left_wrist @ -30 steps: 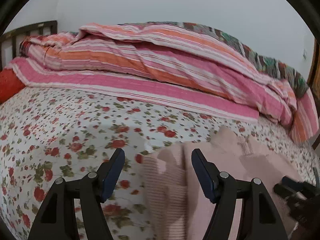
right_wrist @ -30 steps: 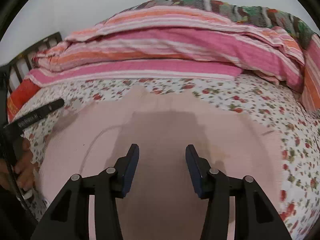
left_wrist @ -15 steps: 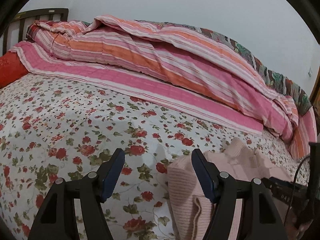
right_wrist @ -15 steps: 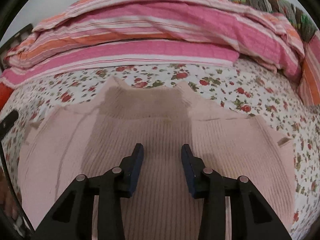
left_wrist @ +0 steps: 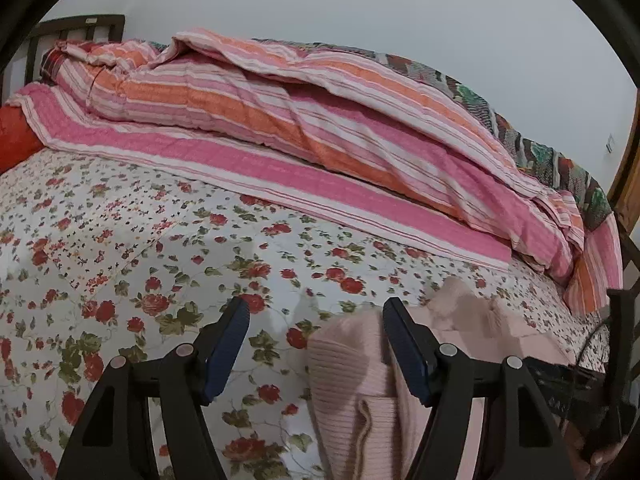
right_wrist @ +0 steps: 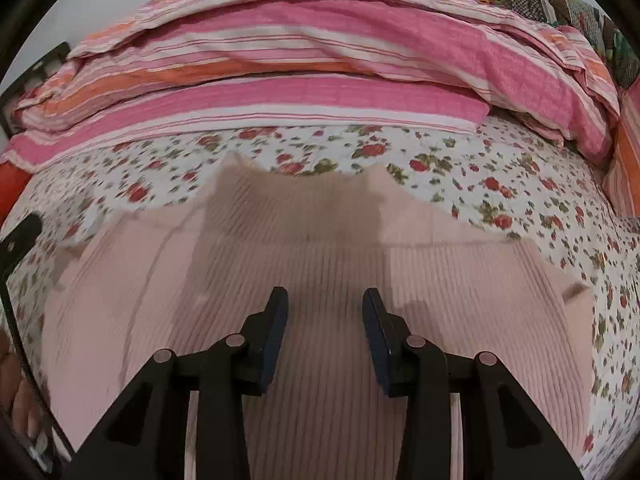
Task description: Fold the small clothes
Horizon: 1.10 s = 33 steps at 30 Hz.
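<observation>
A pale pink ribbed knit garment (right_wrist: 320, 264) lies spread flat on the floral bedsheet (right_wrist: 500, 184), its collar end pointing away from me. My right gripper (right_wrist: 325, 300) is open and empty just above the middle of the garment. In the left wrist view the garment's left edge (left_wrist: 344, 364) is bunched into a fold. My left gripper (left_wrist: 316, 316) is open and empty, with its right finger over that edge and its left finger over bare sheet.
A pink and orange striped quilt (left_wrist: 320, 120) is heaped along the far side of the bed, also in the right wrist view (right_wrist: 320, 52). A dark bed frame (left_wrist: 72, 32) stands at far left. An orange cushion (left_wrist: 16, 136) lies at the left.
The right gripper has moved forward and lower over the garment, and its jaws stand a little narrower. The left gripper has shifted left, so the garment's edge now sits further right in its view.
</observation>
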Tool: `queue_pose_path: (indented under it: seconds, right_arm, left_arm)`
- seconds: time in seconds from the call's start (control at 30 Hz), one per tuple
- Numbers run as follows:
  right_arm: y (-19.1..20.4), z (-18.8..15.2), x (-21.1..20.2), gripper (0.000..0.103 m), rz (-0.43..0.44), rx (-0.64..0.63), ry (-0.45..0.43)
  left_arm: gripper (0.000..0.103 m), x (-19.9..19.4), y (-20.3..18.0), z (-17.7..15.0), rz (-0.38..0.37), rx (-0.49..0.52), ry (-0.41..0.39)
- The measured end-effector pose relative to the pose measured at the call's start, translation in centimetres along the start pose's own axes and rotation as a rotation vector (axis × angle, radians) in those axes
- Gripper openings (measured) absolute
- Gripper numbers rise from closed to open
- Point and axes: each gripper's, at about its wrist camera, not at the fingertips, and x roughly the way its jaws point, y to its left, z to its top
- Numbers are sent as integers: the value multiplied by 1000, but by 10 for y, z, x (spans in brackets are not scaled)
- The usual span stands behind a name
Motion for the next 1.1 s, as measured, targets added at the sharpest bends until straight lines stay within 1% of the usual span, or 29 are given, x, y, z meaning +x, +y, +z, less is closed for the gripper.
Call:
queue_pose_path:
  seconds: [0.1, 0.23, 0.37, 0.57, 0.63, 0.7, 0.83, 0.9, 0.97, 1.1]
  right_arm:
    - [3, -15, -20, 39, 7, -27, -29]
    - [7, -40, -43, 39, 60, -53, -38]
    - [9, -67, -59, 39, 50, -88, -63]
    - [12, -100, -77, 39, 51, -123, -86]
    - [13, -109, -78, 39, 58, -124, -74]
    - [12, -117, -77, 39, 69, -118, -59]
    - [9, -131, -84, 39, 93, -124, -65]
    - [6, -134, -91, 39, 124, -128, -80]
    - [2, -136, -100, 39, 158, -132, -114]
    - [-13, -133, -111, 39, 172, -124, -177]
  left_arm:
    - [67, -8, -6, 0, -7, 4, -5]
    - [67, -25, -15, -3, -3, 14, -14]
    - [67, -38, -21, -14, -16, 34, -29]
    - [67, -38, -21, -39, -3, 42, 12]
    - [67, -40, -20, -47, -27, 35, 30]
    - [67, -45, -16, -55, -72, 11, 52]
    - [67, -56, -3, -78, -159, -57, 101]
    - [67, -60, 1, -89, -177, -73, 120]
    - [67, -65, 5, -103, -185, -87, 141]
    - [68, -73, 10, -120, -208, -100, 160]
